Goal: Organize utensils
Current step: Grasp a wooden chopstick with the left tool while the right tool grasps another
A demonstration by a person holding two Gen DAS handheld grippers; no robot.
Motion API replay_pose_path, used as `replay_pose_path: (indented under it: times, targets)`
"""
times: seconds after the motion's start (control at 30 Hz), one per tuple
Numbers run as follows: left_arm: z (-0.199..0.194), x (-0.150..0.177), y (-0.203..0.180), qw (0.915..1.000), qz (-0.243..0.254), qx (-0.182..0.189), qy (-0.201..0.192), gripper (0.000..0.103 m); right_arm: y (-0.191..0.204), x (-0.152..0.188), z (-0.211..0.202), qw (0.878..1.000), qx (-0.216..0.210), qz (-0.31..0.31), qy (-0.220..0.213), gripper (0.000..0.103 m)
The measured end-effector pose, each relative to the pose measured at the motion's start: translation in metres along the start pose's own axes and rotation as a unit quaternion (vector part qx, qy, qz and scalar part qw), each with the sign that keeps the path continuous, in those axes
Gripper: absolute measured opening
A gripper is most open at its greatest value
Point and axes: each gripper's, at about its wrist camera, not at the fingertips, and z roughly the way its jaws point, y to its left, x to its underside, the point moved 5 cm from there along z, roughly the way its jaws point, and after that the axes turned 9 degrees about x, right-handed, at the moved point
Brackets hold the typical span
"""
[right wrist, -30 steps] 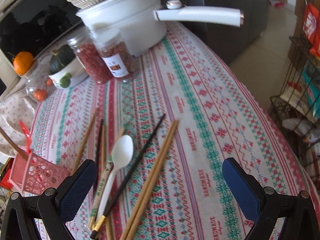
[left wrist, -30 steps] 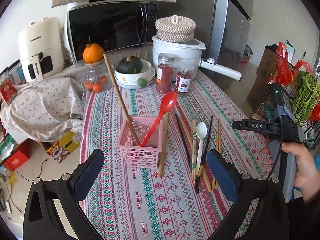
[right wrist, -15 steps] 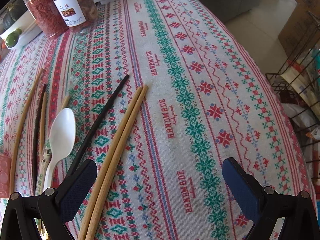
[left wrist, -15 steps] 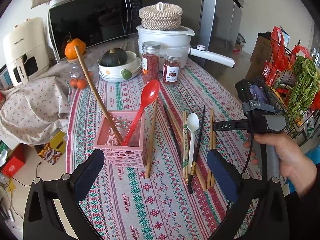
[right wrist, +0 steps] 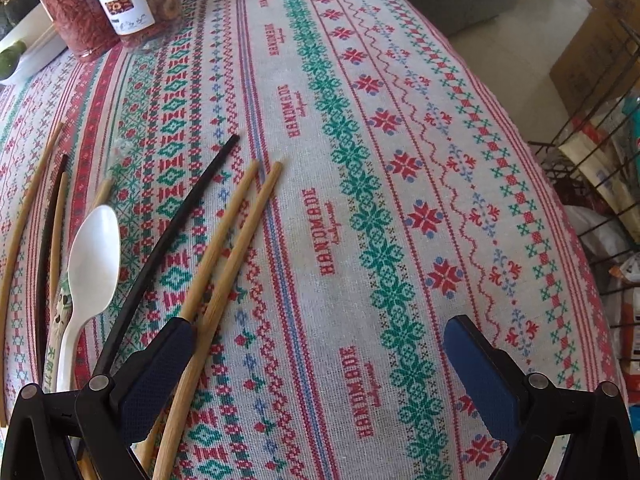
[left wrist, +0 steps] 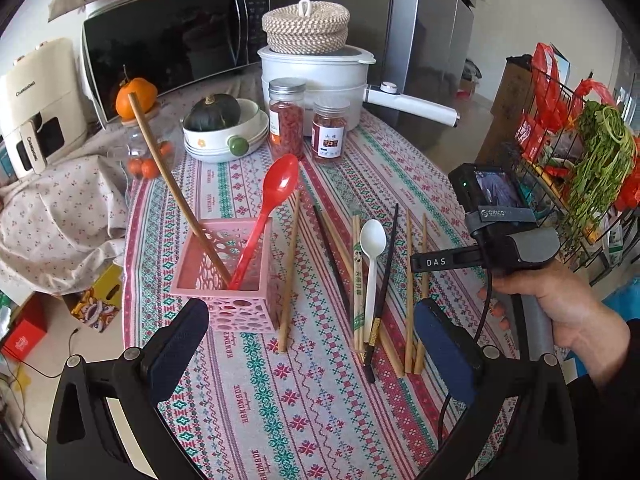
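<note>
**Bamboo chopsticks beside my spread right gripper**

Blue-padded, my right gripper [right wrist: 318,354] hangs low over the patterned tablecloth [right wrist: 400,168] with its jaws wide apart and nothing between them. Its left pad [right wrist: 160,376] lies over the nearer of two bamboo chopsticks [right wrist: 224,264]; whether it touches, I cannot tell. Just beyond them lie a black chopstick [right wrist: 172,240] and a white plastic spoon [right wrist: 90,264], then more chopsticks toward the table's far side. My left gripper [left wrist: 310,350] hovers with its jaws spread too, empty, in front of the pink basket [left wrist: 240,284], which holds a red spoon [left wrist: 276,200] and one long wooden chopstick [left wrist: 172,188] leaning upright. Two jars [left wrist: 328,132] stand behind.
</note>
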Motion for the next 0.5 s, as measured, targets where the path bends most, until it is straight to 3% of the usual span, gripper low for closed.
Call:
replay_pose_path:
  times: [0.27, 0.33, 0.43, 0.5]
  targets:
    - [0.013, -0.004, -0.018, 0.9994, -0.003, 0.027, 0.022, 0.103, 0.007, 0.015, -0.003, 0.999, -0.008, -0.033, 0.026, 0.102]
    - [0.019, -0.005, -0.022, 0.9985, -0.015, 0.043, 0.031, 0.103, 0.004, 0.020, -0.007, 0.999, -0.013, -0.041, 0.023, 0.095]
    - [0.031, -0.006, -0.029, 0.9950, -0.040, 0.074, 0.054, 0.103, -0.005, 0.025, -0.016, 0.999, -0.021, -0.048, 0.012, 0.068]
    - [0.042, -0.005, -0.037, 0.9918, -0.048, 0.092, 0.075, 0.103, -0.013, 0.029, -0.021, 0.998, -0.029, -0.054, 0.006, 0.034]
